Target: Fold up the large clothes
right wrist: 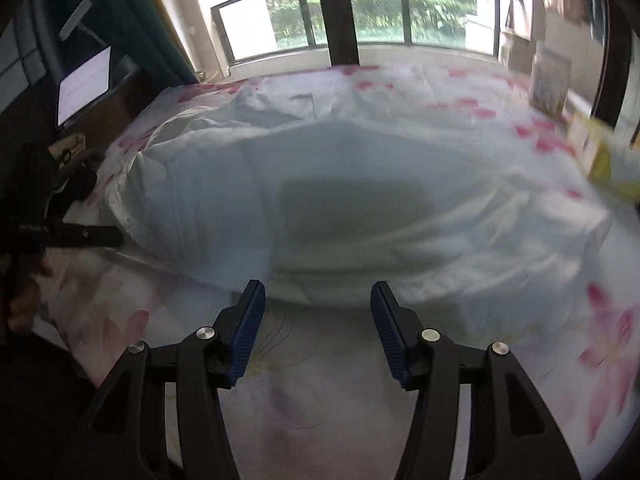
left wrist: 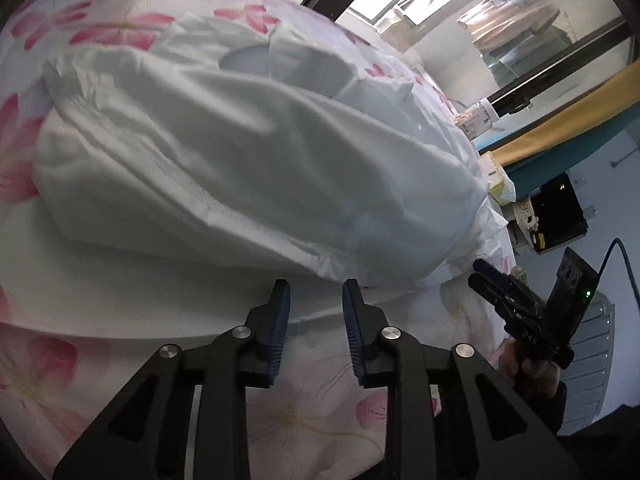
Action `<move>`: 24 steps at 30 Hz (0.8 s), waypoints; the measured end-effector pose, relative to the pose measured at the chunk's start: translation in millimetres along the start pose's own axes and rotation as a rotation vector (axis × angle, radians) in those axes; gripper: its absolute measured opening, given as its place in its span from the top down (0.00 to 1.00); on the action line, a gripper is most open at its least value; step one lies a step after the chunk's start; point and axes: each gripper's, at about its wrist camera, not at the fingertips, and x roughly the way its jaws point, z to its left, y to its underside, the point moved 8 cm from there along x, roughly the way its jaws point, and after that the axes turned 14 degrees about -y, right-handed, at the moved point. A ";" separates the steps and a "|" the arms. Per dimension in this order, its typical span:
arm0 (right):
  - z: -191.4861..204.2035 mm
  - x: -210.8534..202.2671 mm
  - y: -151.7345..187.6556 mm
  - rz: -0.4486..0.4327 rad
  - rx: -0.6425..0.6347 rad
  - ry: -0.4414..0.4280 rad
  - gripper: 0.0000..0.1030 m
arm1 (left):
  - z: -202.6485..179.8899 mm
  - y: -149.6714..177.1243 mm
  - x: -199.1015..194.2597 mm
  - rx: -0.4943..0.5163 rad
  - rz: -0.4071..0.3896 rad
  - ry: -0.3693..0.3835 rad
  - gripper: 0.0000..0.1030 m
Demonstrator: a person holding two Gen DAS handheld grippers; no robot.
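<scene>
A large white garment [left wrist: 248, 160] lies folded over in a thick, rumpled bundle on a bed with a pink-flowered sheet [left wrist: 304, 412]. My left gripper [left wrist: 316, 292] is open and empty, its blue pads just short of the garment's near hem. In the right wrist view the same garment [right wrist: 340, 200] fills the middle, blurred. My right gripper [right wrist: 318, 294] is open wide and empty, at the garment's near edge. The right gripper also shows in the left wrist view [left wrist: 496, 284], at the bed's right side. The left gripper shows in the right wrist view [right wrist: 92, 236] at the far left.
The flowered sheet [right wrist: 320, 392] covers the bed in front of both grippers. A window and balcony rail [right wrist: 360, 12] lie beyond the bed. A laptop [right wrist: 84, 84] stands on a desk at the left. Yellow boxes [right wrist: 600, 160] sit at the bed's right edge.
</scene>
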 end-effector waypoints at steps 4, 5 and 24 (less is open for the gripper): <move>1.0 -3.0 7.7 -0.002 0.074 -0.060 0.46 | -10.4 -1.0 2.3 -0.008 -0.024 0.049 0.73; 0.8 -4.5 11.1 0.000 0.093 -0.080 0.46 | -13.5 -2.6 0.8 -0.005 -0.038 0.051 0.73; -36.0 -6.7 6.6 -0.131 0.373 -0.150 0.85 | -12.5 -24.4 -15.1 -0.037 -0.184 0.093 0.99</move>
